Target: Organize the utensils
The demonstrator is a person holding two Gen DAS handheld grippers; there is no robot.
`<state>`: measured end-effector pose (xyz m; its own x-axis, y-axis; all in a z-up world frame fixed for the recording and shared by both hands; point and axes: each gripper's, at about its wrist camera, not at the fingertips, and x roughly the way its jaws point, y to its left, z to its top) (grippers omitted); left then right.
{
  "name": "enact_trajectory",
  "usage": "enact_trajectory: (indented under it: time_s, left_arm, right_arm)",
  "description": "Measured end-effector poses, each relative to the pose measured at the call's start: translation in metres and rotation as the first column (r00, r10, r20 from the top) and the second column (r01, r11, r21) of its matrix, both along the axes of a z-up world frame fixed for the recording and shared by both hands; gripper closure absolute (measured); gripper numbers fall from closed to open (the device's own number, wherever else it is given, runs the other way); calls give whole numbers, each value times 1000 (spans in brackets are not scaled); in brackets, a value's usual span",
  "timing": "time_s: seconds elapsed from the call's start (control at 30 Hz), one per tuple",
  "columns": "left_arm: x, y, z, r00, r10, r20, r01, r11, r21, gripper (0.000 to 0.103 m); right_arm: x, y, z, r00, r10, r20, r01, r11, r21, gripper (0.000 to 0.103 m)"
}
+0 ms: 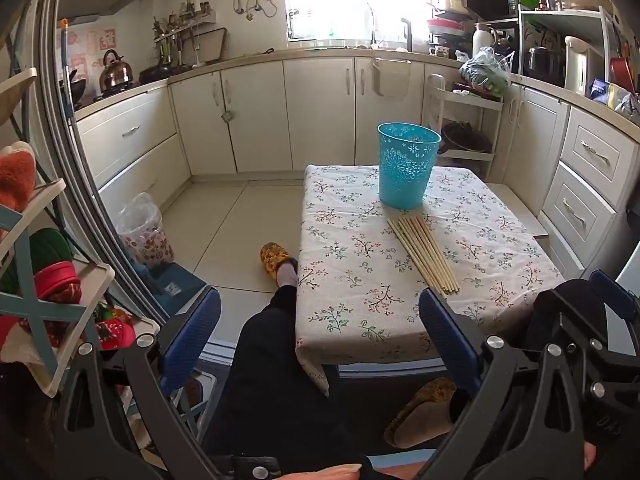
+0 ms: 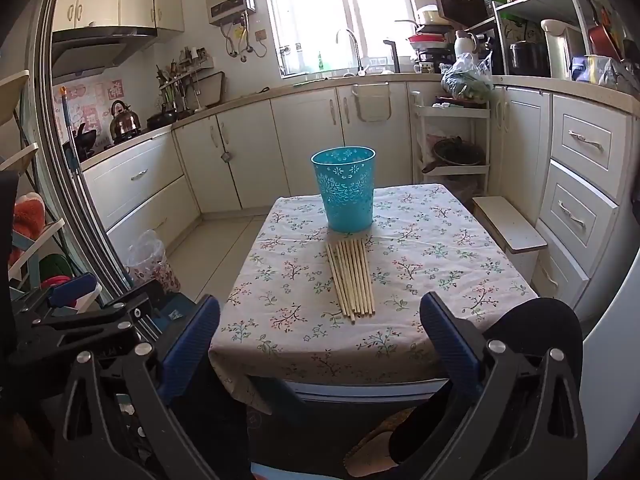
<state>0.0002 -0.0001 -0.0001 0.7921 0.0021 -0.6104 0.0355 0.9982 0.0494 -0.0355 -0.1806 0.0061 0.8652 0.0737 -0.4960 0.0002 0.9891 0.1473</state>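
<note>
Several pale wooden chopsticks (image 1: 424, 255) lie side by side on the floral tablecloth, just in front of a tall turquoise plastic holder (image 1: 407, 165) that stands upright. In the right wrist view the chopsticks (image 2: 352, 280) lie straight ahead, with the holder (image 2: 345, 189) behind them. My left gripper (image 1: 320, 320) is open and empty, held before the table's near left corner. My right gripper (image 2: 320, 324) is open and empty, held before the table's near edge, short of the chopsticks' near ends. The right gripper's body also shows at the lower right of the left wrist view.
The small table (image 2: 460, 248) stands in a kitchen with cream cabinets (image 2: 248, 152) behind. A shoe rack (image 1: 44, 280) stands at the left, a lined bin (image 1: 144, 232) on the floor, a white stool (image 2: 508, 224) at the table's right. The person's legs (image 1: 280, 340) are below the table edge.
</note>
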Motion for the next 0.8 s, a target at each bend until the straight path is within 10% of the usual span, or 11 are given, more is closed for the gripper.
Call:
enact_trajectory:
  time_s: [0.8]
  left_arm:
    - [-8, -1, 8, 999, -8, 39, 8, 1000, -6, 8]
  right_arm:
    - [-1, 5, 1, 1000, 10, 11, -10, 1000, -12, 7]
